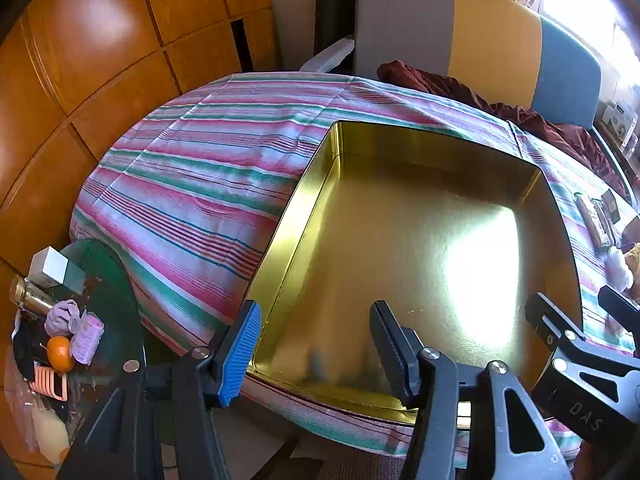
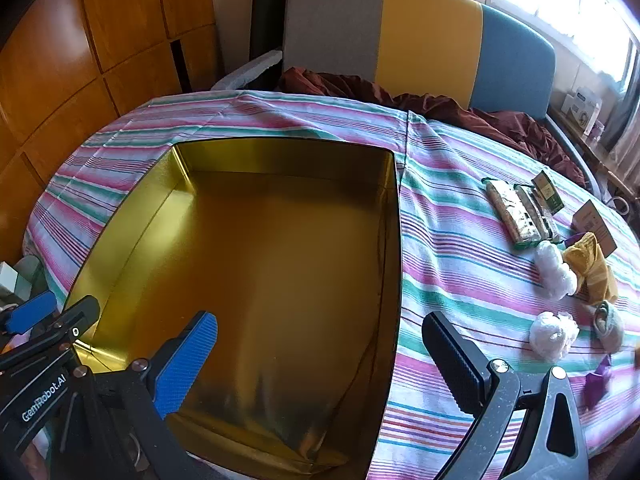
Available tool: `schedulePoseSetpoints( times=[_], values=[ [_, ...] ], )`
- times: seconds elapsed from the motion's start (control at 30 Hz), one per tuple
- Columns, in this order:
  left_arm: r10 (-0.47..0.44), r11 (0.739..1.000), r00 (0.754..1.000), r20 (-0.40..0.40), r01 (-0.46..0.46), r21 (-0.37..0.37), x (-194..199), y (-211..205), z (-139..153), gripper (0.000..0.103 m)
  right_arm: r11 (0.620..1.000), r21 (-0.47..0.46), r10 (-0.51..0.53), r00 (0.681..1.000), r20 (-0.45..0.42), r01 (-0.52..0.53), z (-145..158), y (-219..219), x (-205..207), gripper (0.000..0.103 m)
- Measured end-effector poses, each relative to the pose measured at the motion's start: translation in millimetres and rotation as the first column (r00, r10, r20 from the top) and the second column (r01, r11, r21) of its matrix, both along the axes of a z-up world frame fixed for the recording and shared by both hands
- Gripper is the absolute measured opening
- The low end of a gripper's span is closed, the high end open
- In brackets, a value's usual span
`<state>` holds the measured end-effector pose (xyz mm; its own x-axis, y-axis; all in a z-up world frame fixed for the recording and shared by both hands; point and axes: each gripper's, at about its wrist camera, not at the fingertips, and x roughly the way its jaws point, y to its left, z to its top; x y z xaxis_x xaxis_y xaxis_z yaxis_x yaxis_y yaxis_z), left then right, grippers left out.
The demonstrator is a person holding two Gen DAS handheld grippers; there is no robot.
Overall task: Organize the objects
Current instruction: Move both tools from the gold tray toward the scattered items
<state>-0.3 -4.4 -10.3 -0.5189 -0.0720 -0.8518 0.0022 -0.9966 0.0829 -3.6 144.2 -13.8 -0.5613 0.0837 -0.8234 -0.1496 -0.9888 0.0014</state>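
Observation:
An open, empty gold tin (image 1: 400,240) lies on the striped tablecloth (image 1: 192,184). My left gripper (image 1: 316,352) is open at the tin's near left corner, blue pad outside the wall and black pad over the floor, with nothing gripped. In the right wrist view, my right gripper (image 2: 320,364) stands wide open and straddles the right wall of the tin (image 2: 280,240). To the right of the tin lie foil-wrapped bars (image 2: 516,212), a small green box (image 2: 548,192), two white wrapped balls (image 2: 554,272), a yellow cloth (image 2: 592,268) and a purple piece (image 2: 596,384).
A glass side table (image 1: 108,304) at the lower left carries an orange (image 1: 60,354), a pink roller (image 1: 86,338) and a bottle (image 1: 28,296). A grey, yellow and blue chair back (image 2: 428,40) with a maroon cloth (image 2: 500,120) stands behind the table. Wooden panels (image 1: 100,40) fill the left.

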Motion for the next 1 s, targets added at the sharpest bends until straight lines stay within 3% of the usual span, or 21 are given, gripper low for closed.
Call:
schedulePoseSetpoints(
  times=[0.3, 0.77, 0.9, 1.0],
  values=[
    [-0.029, 0.999, 1.000, -0.003, 0.029, 0.018, 3.0, 6.8, 1.8, 0.057, 1.000, 0.011, 0.002, 1.000, -0.010, -0.002, 2.0, 1.2, 1.5, 0.103],
    [-0.105, 0.985, 0.994, 0.040, 0.099, 0.138, 9.4, 27.3, -6.9, 0.057, 1.000, 0.025, 0.003, 0.998, -0.060, -0.002, 18.8, 35.6, 13.9, 0.103],
    [-0.172, 0.972, 0.985, 0.017, 0.167, 0.166, 16.5, 42.0, -4.3, 0.057, 0.999, 0.008, -0.035, 0.998, -0.055, 0.036, 15.1, 66.1, 26.1, 0.103],
    [-0.251, 0.938, 0.968, 0.007, 0.242, 0.249, 23.5, 53.9, -2.1, 0.057, 0.996, -0.014, -0.085, 0.995, -0.055, 0.085, 10.0, 95.7, 42.4, 0.103]
  ],
)
